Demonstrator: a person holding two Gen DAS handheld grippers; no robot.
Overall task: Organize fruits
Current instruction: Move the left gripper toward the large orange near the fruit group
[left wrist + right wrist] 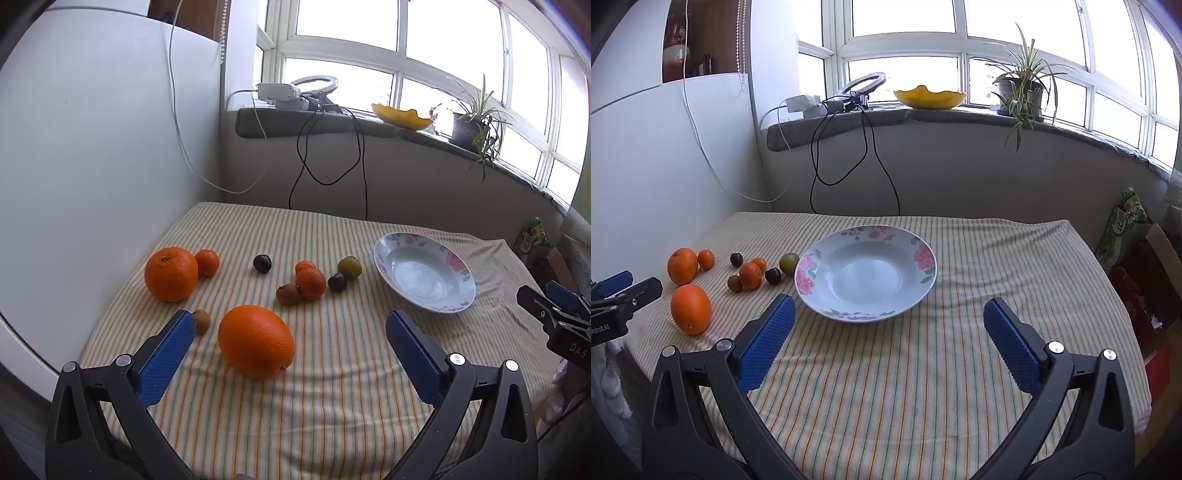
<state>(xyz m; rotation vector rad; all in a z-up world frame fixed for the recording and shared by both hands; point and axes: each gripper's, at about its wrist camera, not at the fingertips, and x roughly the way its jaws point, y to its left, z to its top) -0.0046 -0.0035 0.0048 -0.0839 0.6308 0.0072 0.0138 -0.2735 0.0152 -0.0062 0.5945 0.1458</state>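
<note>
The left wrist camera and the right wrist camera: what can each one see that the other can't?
Only the left wrist view shows the small brown fruit beside the left gripper; in the right wrist view it is out of sight. Only the right wrist view shows the tablecloth's bare right side and the red shelf items. Both show the flowered plate, both big oranges, the small fruits, the yellow bowl and the plant.

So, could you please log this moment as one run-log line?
left gripper: open, over near orange | right gripper: open, before plate | plate: empty | fruits: all on cloth
</note>
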